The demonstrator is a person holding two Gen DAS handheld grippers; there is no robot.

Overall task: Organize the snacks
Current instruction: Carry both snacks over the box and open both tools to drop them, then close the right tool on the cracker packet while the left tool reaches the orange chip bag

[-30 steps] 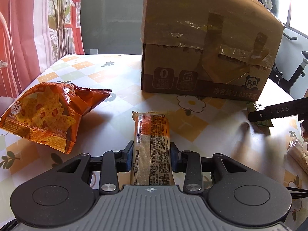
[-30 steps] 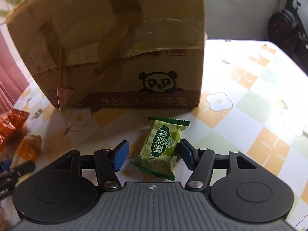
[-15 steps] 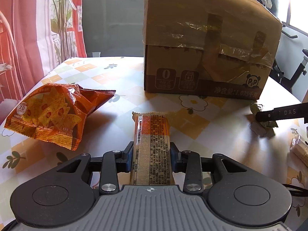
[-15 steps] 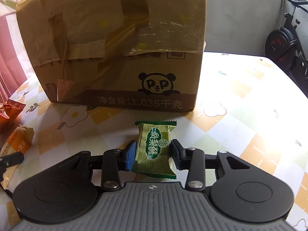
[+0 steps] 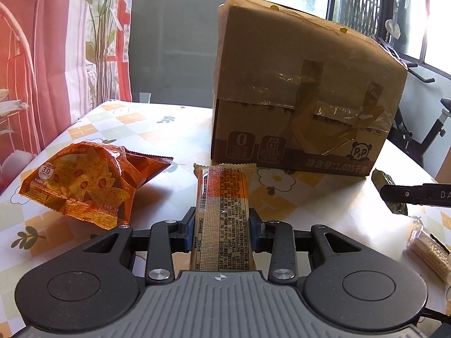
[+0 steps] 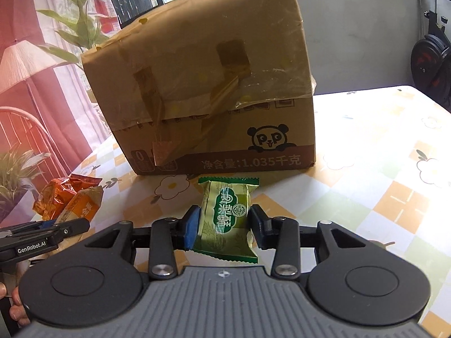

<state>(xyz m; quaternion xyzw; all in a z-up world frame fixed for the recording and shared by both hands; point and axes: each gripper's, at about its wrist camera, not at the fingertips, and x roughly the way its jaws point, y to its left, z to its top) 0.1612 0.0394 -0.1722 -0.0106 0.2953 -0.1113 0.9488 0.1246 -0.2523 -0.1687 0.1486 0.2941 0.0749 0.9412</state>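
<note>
My left gripper (image 5: 221,225) is shut on a long orange biscuit packet (image 5: 222,211) and holds it above the table, pointing at the taped cardboard box (image 5: 298,107). My right gripper (image 6: 224,226) is shut on a small green pastry packet (image 6: 227,217), lifted in front of the same box (image 6: 214,95). An orange chip bag (image 5: 90,186) lies on the table to the left; it also shows in the right wrist view (image 6: 60,194). The green packet shows at the right of the left wrist view (image 5: 387,188), and the biscuit packet at the left of the right wrist view (image 6: 81,205).
The table has a checked flower-print cloth (image 5: 169,197). A clear packet of wafers (image 5: 430,252) lies at the right edge. A red-and-white curtain (image 5: 33,56) and a plant (image 5: 98,42) stand at the left. An exercise bike (image 6: 431,62) stands beyond the table.
My right gripper closed on the green packet and lifted it. Both grippers rose with their packets, so the box top now shows higher in view.
</note>
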